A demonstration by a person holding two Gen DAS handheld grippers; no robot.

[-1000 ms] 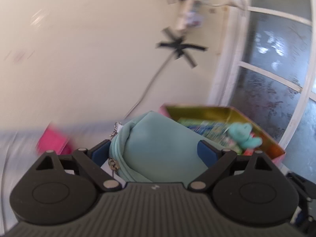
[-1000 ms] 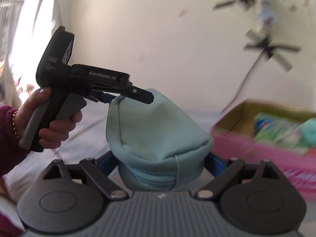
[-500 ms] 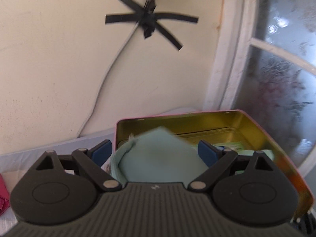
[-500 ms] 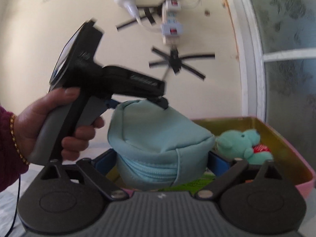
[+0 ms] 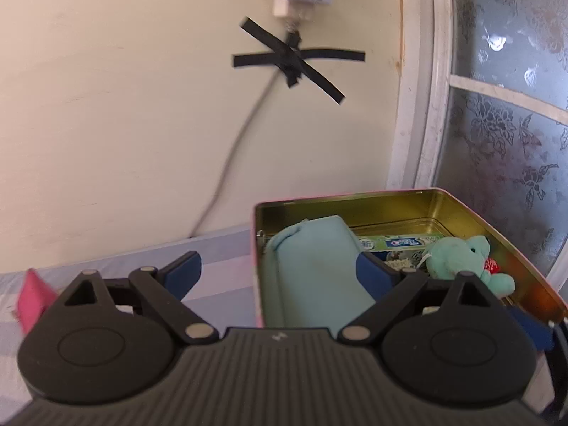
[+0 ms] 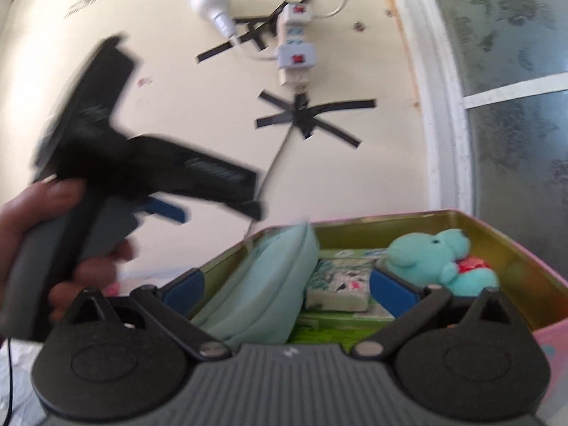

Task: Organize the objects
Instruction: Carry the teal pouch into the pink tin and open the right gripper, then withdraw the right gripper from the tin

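Note:
A pale teal zip pouch point(image 5: 309, 269) point(image 6: 262, 284) lies inside the open gold-lined tin point(image 5: 461, 206) point(image 6: 514, 248), leaning against its left wall. My left gripper point(image 5: 278, 271) is open. One blue pad stays outside the tin's left wall and the other is beside the pouch's right edge. My right gripper point(image 6: 287, 287) is open wide over the tin's near edge, and neither pad presses the pouch. In the right wrist view a hand holds the blurred left gripper point(image 6: 216, 211) up and to the left of the pouch.
A teal plush bear point(image 5: 458, 255) point(image 6: 426, 255) and green printed packets point(image 5: 397, 243) point(image 6: 340, 284) fill the tin's right half. A pink object point(image 5: 33, 298) lies at the left on the striped sheet point(image 5: 220, 248). Close behind are the wall with its taped cable and a frosted window point(image 5: 497, 124).
Both grippers carried the pouch rightward over the tin and let go of it. It now rests inside the tin. The left gripper has drawn away from the pouch, up and to the left.

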